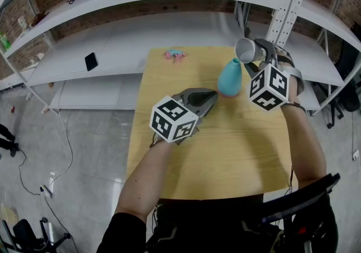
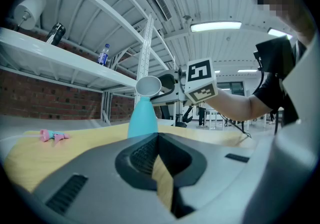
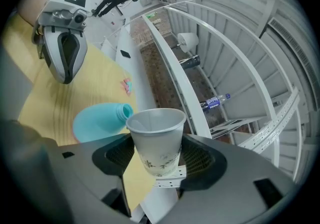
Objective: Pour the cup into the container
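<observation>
Grey left gripper [image 1: 213,97], black sleeve [image 1: 120,234]

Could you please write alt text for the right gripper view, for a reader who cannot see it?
The right hand-held gripper grips a white paper cup, its rim close to the open neck of a teal container on a wooden table. Beyond, the left hand-held gripper is over the table.

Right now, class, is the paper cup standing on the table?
No, the right gripper holds the cup in the air above the blue bottle.
</observation>
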`<state>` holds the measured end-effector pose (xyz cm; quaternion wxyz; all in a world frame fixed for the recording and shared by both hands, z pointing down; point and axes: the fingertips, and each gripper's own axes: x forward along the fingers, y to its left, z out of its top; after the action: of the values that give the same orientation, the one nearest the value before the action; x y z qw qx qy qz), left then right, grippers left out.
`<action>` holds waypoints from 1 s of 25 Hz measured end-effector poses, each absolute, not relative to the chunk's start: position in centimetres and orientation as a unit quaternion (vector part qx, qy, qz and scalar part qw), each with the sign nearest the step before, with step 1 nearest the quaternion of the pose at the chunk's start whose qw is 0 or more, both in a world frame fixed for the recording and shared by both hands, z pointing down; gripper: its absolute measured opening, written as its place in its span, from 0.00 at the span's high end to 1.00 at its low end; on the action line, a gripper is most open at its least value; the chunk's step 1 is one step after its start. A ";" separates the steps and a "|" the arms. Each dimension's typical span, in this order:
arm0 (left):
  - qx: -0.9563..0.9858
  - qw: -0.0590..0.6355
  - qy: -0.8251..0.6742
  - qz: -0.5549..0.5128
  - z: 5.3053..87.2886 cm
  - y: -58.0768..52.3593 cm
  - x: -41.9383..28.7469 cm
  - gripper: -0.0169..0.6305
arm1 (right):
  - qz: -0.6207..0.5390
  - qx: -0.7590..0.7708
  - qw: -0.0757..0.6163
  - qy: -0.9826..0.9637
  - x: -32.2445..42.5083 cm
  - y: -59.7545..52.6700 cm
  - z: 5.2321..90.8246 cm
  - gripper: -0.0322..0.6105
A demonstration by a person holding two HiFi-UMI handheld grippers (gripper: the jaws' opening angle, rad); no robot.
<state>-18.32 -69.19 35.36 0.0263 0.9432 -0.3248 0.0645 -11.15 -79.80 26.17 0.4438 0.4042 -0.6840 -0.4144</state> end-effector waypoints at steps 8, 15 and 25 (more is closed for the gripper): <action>0.943 0.027 -0.325 0.064 35.3 -69.2 -18.3 0.98 | -0.427 0.403 0.449 -0.673 -11.3 -79.7 25.9 0.49; 0.943 0.027 -0.325 0.064 35.3 -69.1 -18.3 0.98 | -0.436 0.401 0.453 -0.666 -11.4 -79.7 26.0 0.49; 0.943 0.027 -0.324 0.064 35.3 -69.2 -18.3 0.98 | -0.452 0.399 0.459 -0.653 -11.5 -79.7 25.9 0.49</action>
<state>-18.26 -69.17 35.29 0.0267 0.9433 -0.3244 0.0644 -11.49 -79.71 25.89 0.4589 0.3995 -0.6526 -0.4516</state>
